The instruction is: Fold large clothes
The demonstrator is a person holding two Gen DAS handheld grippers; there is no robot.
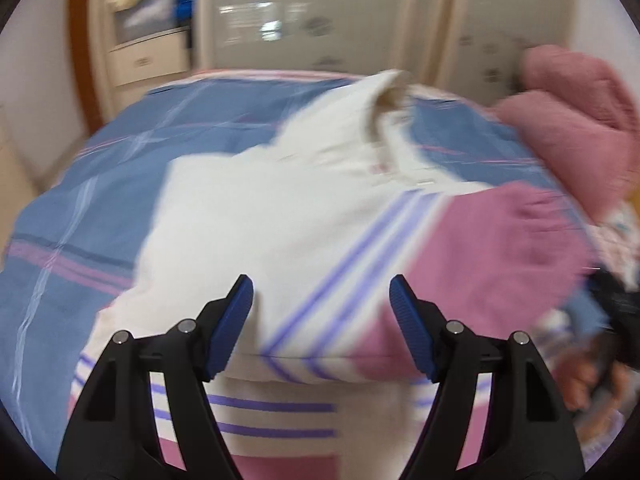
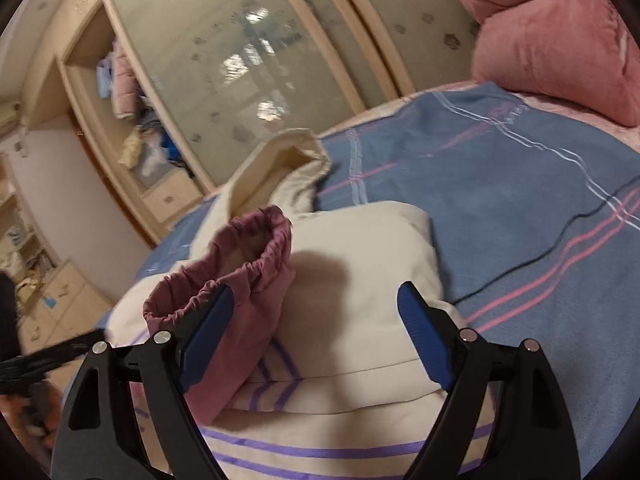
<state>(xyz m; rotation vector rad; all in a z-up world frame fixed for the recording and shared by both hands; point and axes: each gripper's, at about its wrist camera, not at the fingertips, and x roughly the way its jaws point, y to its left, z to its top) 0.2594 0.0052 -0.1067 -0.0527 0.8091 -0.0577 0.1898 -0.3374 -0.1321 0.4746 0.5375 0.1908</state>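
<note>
Cream jacket (image 2: 360, 248) on blue plaid blanket (image 2: 500, 208), pink pillows (image 2: 560, 40) nr far edge, wardrobe (image 2: 240, 60) behind. Left gripper (image 1: 321, 292) & right gripper (image 2: 316, 300) both apart, nothing clamped.

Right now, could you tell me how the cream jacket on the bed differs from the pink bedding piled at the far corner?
The jacket is cream with purple stripes and mauve cuffs; the pink bedding is one plain colour. The jacket lies partly folded, low on the blue plaid bedspread; the pink bedding is heaped up in a tall bundle. The jacket sits just in front of both grippers; the pink bedding is farther off. Both rest on the bed.
</note>
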